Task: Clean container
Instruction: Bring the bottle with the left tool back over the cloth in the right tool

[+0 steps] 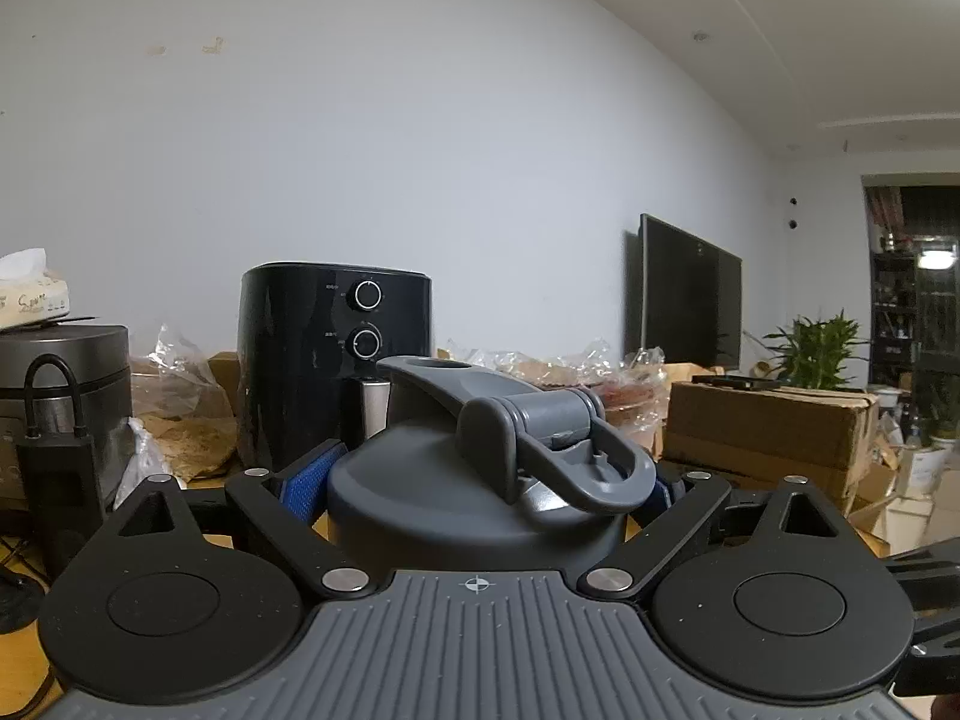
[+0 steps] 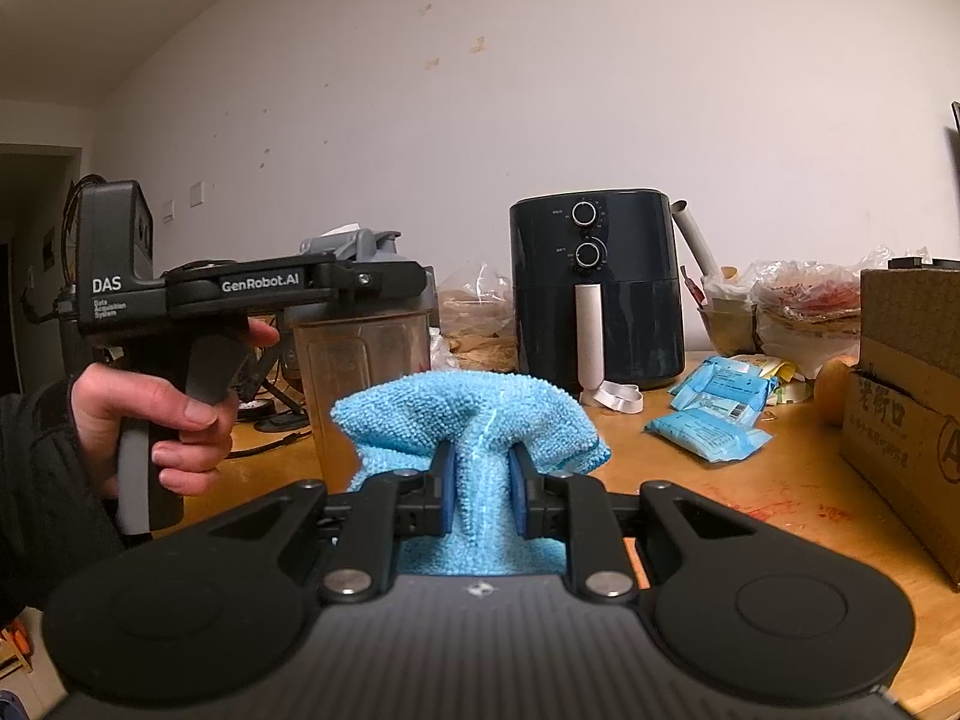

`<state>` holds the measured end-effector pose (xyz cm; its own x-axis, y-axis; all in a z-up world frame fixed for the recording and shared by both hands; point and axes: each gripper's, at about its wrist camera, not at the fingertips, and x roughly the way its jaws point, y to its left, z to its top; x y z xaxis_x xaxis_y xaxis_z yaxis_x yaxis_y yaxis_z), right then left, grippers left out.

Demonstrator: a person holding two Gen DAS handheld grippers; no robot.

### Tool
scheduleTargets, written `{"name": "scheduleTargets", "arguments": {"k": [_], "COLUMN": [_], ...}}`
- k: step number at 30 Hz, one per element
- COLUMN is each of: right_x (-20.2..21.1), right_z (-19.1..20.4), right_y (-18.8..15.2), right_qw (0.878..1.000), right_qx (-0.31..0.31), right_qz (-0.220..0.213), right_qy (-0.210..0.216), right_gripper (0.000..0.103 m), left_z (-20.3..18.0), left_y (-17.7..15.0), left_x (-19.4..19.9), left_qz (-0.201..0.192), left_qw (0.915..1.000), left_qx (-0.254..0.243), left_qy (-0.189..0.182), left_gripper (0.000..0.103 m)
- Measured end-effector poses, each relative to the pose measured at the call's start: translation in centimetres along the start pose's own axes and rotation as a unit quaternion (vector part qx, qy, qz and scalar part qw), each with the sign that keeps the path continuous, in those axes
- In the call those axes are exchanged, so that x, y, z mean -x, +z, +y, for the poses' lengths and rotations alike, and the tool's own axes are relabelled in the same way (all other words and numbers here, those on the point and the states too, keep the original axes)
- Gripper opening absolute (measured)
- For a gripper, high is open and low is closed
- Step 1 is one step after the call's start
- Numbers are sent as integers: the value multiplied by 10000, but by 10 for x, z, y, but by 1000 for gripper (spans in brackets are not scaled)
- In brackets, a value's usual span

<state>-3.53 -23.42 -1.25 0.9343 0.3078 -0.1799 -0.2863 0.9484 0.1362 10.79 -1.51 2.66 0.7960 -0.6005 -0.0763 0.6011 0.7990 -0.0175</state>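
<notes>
1. The left gripper (image 1: pixel 480 480) was clamped around the container (image 2: pixel 360 360), a clear, smudged bottle with a grey flip-top lid (image 1: pixel 474 480); its blue pads (image 1: pixel 306 483) pressed on the lid at 9 and 3 o'clock.
2. In the right wrist view that gripper sat at 10 o'clock, held level by a hand (image 2: pixel 174 414) in a dark sleeve. Its side read "GenRobot.AI", and its body read "DAS" above small print, apparently "Data Acquisition System".
3. The container stood upright on the wooden table (image 2: pixel 750 492), just behind the cloth.
4. The right gripper (image 2: pixel 480 486) pinched a light-blue microfibre cloth (image 2: pixel 474 414) between its blue pads; the cloth bulged above them near the container's lower wall, contact unclear.
5. A dark air fryer (image 2: pixel 600 294) with two dials stood at 1 o'clock; their small markings were too fine to read.
6. Blue packets (image 2: pixel 708 432) with unreadable print lay at 3 o'clock.
7. A cardboard box (image 2: pixel 900 420) at the right edge carried Chinese characters.
</notes>
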Motion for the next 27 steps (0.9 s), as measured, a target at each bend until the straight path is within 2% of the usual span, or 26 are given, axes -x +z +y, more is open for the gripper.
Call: {"name": "scheduleTargets", "arguments": {"k": [12,27], "right_x": [-10,-49], "right_z": [5,27], "right_y": [3,17], "right_qw": [9999,9955], "right_qx": [53,575], "right_qz": [-52,-207], "right_qy": [108,724], "right_gripper": [13,12], "left_z": [0,0], "left_y": [1,0], "left_x": [0,-1], "left_qz": [76,95], "left_qw": [10000,10000], "left_qx": [0,10], "left_qy": [-5,8], "left_gripper": [95,95]}}
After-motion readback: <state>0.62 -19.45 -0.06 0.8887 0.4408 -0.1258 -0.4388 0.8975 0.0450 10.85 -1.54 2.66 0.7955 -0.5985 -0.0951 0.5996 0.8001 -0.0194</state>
